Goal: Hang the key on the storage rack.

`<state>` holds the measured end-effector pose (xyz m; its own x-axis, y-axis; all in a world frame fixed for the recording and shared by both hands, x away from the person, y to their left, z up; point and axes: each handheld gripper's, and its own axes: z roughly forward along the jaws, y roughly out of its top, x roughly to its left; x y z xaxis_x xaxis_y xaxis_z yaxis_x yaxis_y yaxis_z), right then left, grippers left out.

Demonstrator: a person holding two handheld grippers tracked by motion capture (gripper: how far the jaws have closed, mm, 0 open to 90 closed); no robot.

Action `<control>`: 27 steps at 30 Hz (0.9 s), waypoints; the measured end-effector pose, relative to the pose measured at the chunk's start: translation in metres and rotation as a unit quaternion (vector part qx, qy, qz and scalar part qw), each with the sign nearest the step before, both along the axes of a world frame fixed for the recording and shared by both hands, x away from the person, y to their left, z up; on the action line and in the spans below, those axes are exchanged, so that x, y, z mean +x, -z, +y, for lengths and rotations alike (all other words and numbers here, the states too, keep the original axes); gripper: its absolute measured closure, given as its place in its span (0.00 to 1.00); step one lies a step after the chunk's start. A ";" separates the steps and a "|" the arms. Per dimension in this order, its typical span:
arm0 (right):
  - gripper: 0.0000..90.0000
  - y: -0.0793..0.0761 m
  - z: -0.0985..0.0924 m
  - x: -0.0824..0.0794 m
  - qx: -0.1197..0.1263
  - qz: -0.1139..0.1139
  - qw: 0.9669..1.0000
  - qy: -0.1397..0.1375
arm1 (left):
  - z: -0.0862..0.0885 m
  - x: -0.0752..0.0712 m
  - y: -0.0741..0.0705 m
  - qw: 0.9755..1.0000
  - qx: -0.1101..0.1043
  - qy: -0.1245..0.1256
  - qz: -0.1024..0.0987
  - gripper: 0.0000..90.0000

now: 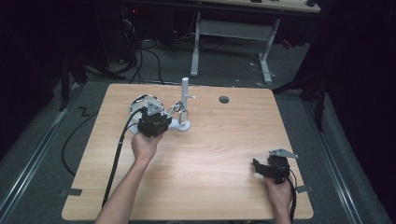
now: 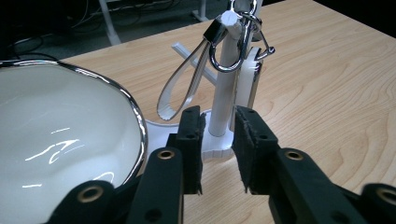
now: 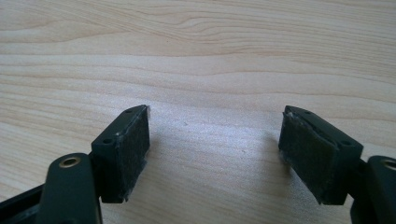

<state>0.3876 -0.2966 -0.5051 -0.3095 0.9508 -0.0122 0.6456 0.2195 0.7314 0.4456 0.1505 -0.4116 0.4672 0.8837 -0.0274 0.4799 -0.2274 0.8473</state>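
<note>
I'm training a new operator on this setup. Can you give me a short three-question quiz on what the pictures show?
1. True or false: the keyring hangs on a peg of the white stand.
2. What lies left of the left gripper in the left gripper view? A) a bowl B) a book C) a shoe
3. Fill in: the right gripper is over bare ____, its jaws wide apart with nothing between them.

Key
1. True: its strap and clip hang from the stand.
2. A: the white bowl with a shiny rim.
3. Table.
</note>
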 end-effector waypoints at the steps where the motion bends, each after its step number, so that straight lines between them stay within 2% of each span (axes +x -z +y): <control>1: 0.27 0.000 0.000 0.000 0.000 0.000 1.000 0.000 | 0.001 0.000 0.000 1.000 -0.001 -0.001 0.001 0.77; 4: 0.27 0.000 0.000 0.000 0.000 0.000 1.000 0.000 | 0.004 -0.002 0.000 1.000 -0.004 -0.006 0.003 0.71; 16: 0.27 0.000 0.000 0.000 -0.001 0.000 1.000 0.000 | 0.016 -0.009 -0.003 1.000 -0.002 -0.014 0.006 0.62; 22: 0.27 0.000 0.000 0.000 -0.001 0.000 1.000 0.000 | 0.020 -0.014 -0.008 1.000 -0.003 -0.016 -0.003 0.59; 27: 0.27 0.000 0.000 0.000 -0.001 0.000 1.000 0.001 | 0.026 -0.019 -0.009 1.000 -0.012 -0.022 -0.009 0.56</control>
